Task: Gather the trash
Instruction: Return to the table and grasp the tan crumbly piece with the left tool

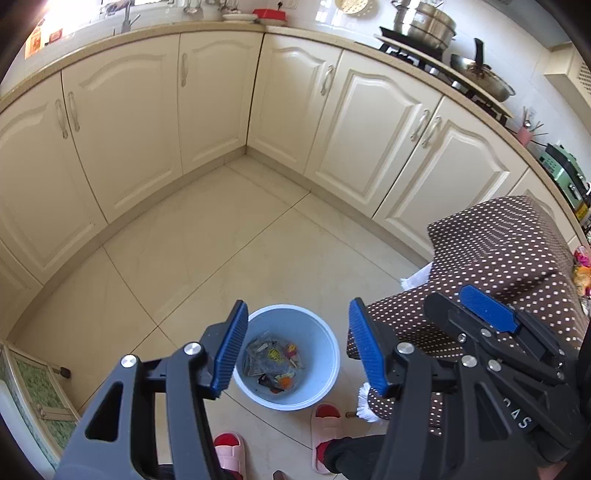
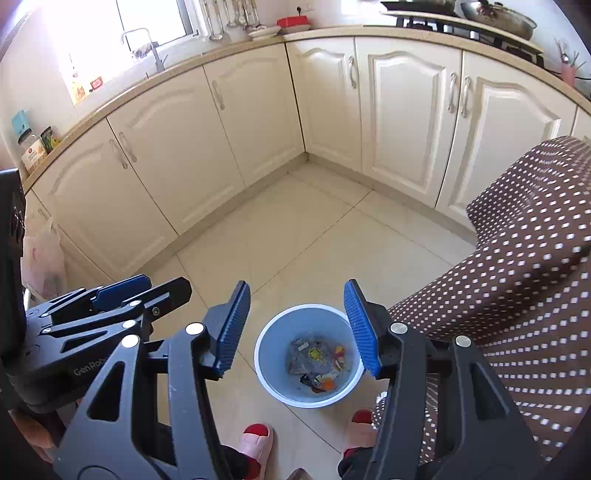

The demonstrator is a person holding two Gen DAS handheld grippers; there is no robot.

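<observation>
I'm hovering both the left claw (image 1: 297, 345) and right claw (image 2: 297, 326) wide open and empty over the blue bin (image 1: 325, 339) holding wrappers (image 1: 275, 363) on the floor, so next I'm judging more trash needs finding.

A: Can you tell what's lying in the pale blue bin (image 2: 269, 380)?

B: Crumpled wrappers (image 2: 316, 363), though too small to read, and the right gripper's blue pad (image 2: 360, 328) covers part of the rim.

A: And the polka-dot cloth (image 2: 517, 295)?

B: It hides whatever it drapes, perhaps a table, and runs off the picture's edge. The person's slippers (image 2: 258, 441) are partly behind the gripper bodies.

A: The window (image 2: 155, 18)?

B: Blown out by glare.
</observation>
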